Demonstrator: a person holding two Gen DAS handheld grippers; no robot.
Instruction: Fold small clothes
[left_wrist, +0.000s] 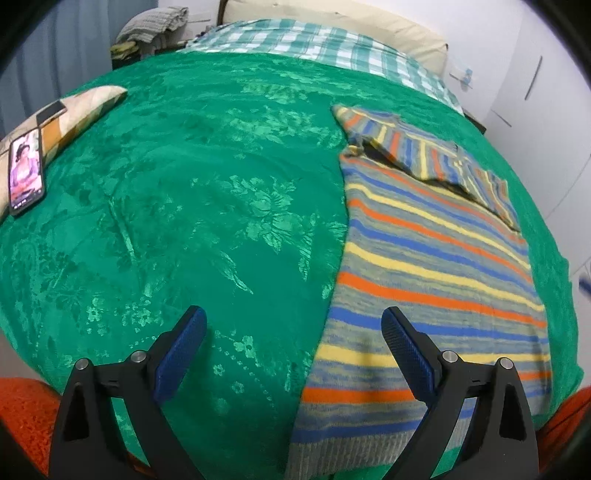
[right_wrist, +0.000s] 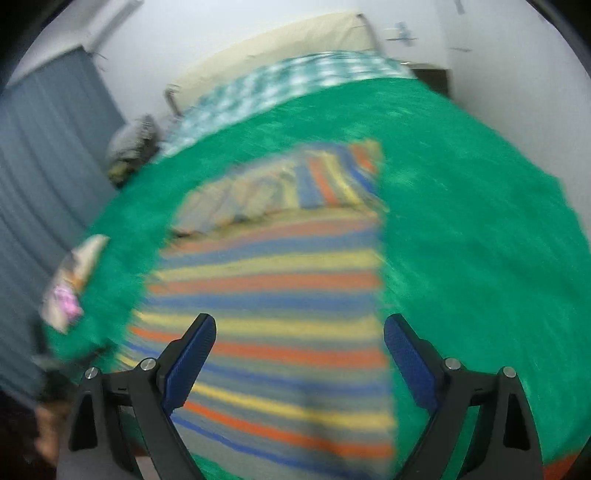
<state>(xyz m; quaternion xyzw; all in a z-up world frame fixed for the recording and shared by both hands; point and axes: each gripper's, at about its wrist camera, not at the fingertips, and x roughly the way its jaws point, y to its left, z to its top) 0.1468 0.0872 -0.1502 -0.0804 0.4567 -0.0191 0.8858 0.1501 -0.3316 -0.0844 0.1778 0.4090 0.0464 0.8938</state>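
Note:
A small striped knit sweater (left_wrist: 436, 266) in grey, blue, orange and yellow lies flat on the green bedspread (left_wrist: 184, 206), its sleeves folded across the far end. In the left wrist view it fills the right half. My left gripper (left_wrist: 293, 325) hovers open over its near left edge, with nothing between the blue pads. The right wrist view is blurred by motion. There the sweater (right_wrist: 273, 295) lies straight ahead and my right gripper (right_wrist: 299, 330) hangs open above its near part, holding nothing.
A phone (left_wrist: 26, 173) with a lit screen rests on a patterned pillow (left_wrist: 74, 118) at the bed's left side. A checked teal sheet (left_wrist: 317, 44) and a cream headboard cushion (left_wrist: 332, 18) lie at the far end. White walls and a grey curtain (right_wrist: 48, 155) surround the bed.

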